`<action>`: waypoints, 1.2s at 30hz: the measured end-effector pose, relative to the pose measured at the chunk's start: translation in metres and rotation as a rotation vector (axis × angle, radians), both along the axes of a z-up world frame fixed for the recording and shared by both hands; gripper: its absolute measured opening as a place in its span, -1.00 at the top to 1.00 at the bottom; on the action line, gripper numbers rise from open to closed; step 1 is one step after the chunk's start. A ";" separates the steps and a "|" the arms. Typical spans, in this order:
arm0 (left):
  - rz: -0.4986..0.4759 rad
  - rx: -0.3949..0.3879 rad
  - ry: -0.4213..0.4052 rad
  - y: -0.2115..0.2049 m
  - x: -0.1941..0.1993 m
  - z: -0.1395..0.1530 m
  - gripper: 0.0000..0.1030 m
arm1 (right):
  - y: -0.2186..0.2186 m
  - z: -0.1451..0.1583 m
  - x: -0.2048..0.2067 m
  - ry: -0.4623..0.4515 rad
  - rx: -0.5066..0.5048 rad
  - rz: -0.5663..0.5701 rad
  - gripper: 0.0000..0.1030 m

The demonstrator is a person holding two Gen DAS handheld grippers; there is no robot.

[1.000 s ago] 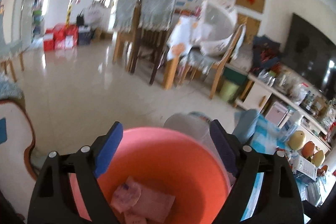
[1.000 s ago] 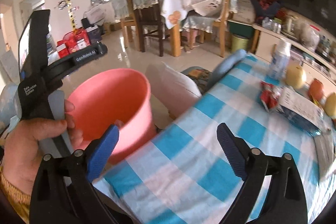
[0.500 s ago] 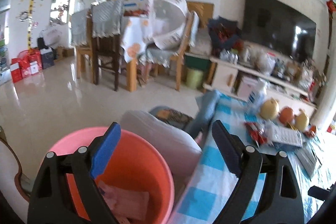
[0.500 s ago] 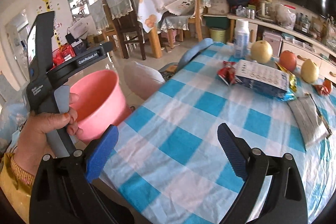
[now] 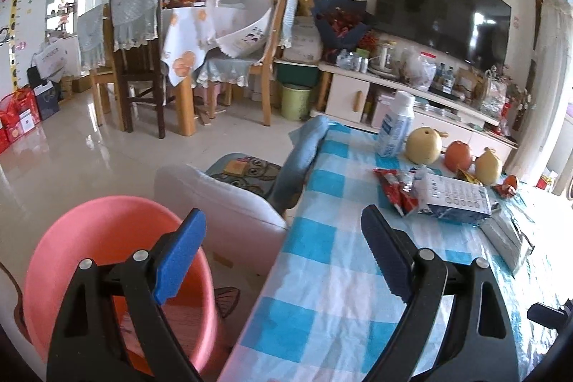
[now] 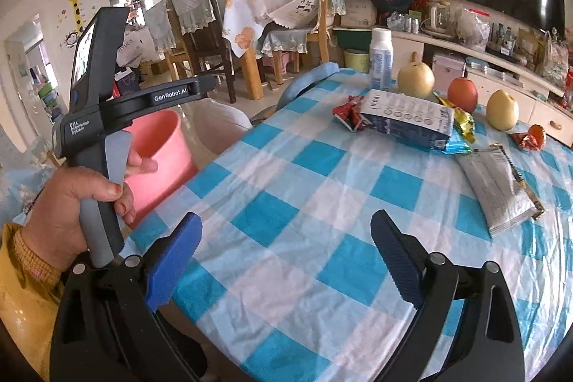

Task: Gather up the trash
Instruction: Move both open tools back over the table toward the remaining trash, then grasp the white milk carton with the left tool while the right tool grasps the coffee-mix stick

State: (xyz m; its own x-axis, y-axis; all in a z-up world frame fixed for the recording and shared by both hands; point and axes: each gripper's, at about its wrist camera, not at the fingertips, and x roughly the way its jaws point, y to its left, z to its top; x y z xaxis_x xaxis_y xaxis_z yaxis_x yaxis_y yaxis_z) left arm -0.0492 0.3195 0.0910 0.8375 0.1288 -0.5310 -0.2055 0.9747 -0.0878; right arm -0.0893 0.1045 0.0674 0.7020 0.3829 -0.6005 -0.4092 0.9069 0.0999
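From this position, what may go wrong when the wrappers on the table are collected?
1. The red wrapper lies against the blue box; a grab may take or shift the box too.
2. The fruit stands just behind the trash and may roll if bumped.
3. The pink bin sits below the table edge; a wrapper released early may land on the floor.

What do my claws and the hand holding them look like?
Both claws, left and right, have black triangular frames with silver bolts and ridged blue pads. The left unit's grey handle carries a black body lettered "GenRobot.AI" and a small screen. The left hand has a yellow knitted cuff.
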 end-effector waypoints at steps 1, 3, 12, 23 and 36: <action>-0.003 0.001 0.002 -0.002 0.001 0.000 -0.73 | -0.003 -0.001 0.000 -0.002 -0.001 -0.002 -0.83; -0.013 0.001 0.011 -0.008 0.003 -0.002 -0.73 | -0.009 -0.002 -0.001 -0.007 0.001 -0.006 -0.83; -0.074 0.016 0.046 -0.040 0.015 -0.007 -0.73 | -0.037 -0.006 0.002 0.010 0.038 -0.030 -0.87; -0.085 -0.032 0.103 -0.070 0.032 -0.014 -0.73 | -0.076 -0.012 0.013 0.021 0.055 -0.069 -0.87; -0.175 -0.139 0.136 -0.114 0.049 -0.023 -0.73 | -0.160 -0.016 0.042 0.041 0.092 -0.281 -0.87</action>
